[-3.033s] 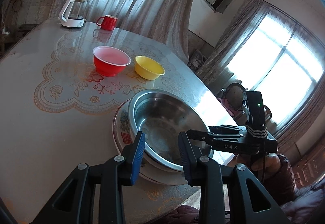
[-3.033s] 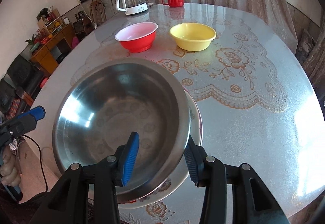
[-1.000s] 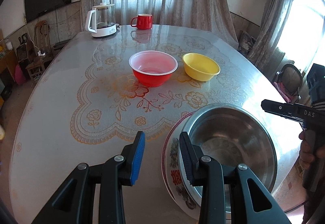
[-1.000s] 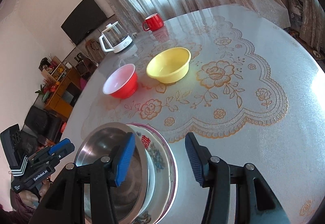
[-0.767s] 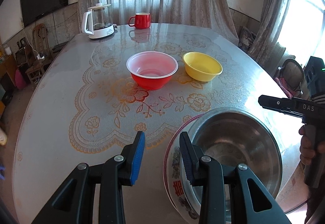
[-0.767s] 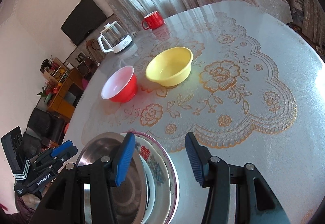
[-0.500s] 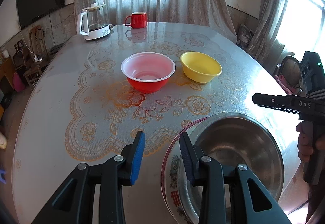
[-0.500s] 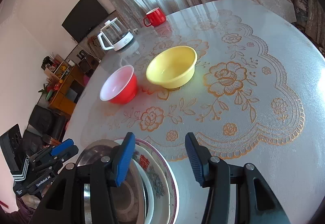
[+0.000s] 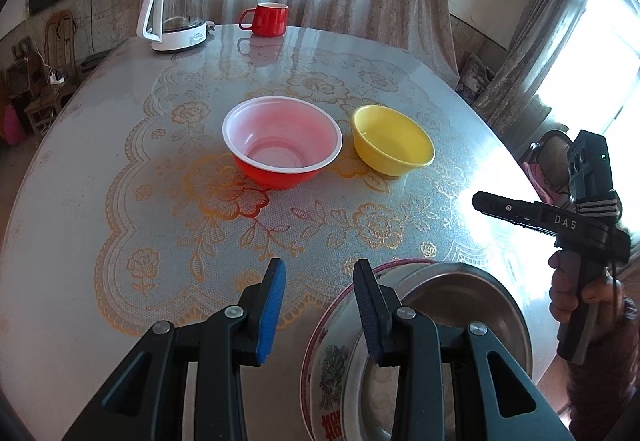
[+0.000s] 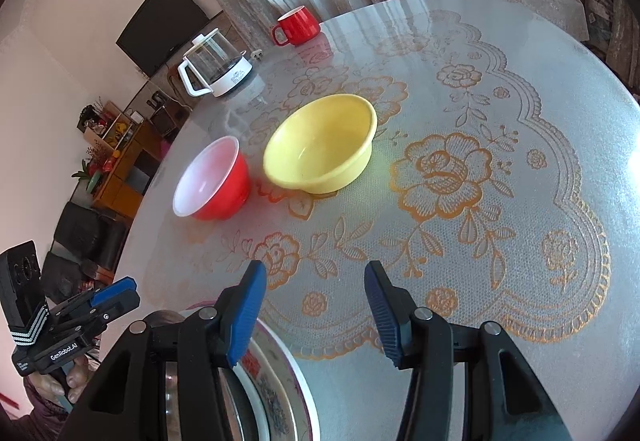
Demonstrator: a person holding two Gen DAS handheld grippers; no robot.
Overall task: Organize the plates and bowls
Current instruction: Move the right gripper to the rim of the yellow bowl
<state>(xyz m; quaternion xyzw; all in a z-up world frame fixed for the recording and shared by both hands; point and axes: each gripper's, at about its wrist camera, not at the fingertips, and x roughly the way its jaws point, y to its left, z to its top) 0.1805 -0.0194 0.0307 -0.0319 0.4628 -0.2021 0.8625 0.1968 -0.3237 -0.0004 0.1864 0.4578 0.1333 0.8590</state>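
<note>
A red bowl (image 9: pixel 282 145) with a white inside and a yellow bowl (image 9: pixel 394 147) stand side by side mid-table. Near the table's front edge a steel bowl (image 9: pixel 460 305) rests in a patterned plate (image 9: pixel 324 353). My left gripper (image 9: pixel 319 281) hovers open and empty just left of that stack, its right finger in front of the plate's rim. My right gripper (image 10: pixel 315 281) is open and empty above the tablecloth. From there the yellow bowl (image 10: pixel 320 145) and red bowl (image 10: pixel 212 185) lie ahead, and the plate (image 10: pixel 280 381) is below left.
A glass kettle (image 9: pixel 172 21) and a red mug (image 9: pixel 268 19) stand at the table's far edge before curtains. A hand holds the right gripper (image 9: pixel 480 201) off the table's right side. The left gripper (image 10: pixel 120 293) shows at the left edge. Furniture stands beyond.
Three seconds ago both grippers straddled the steel bowl's rim. Both have since come off it and drifted toward the red and yellow bowls, which now look larger; jaw widths are unchanged.
</note>
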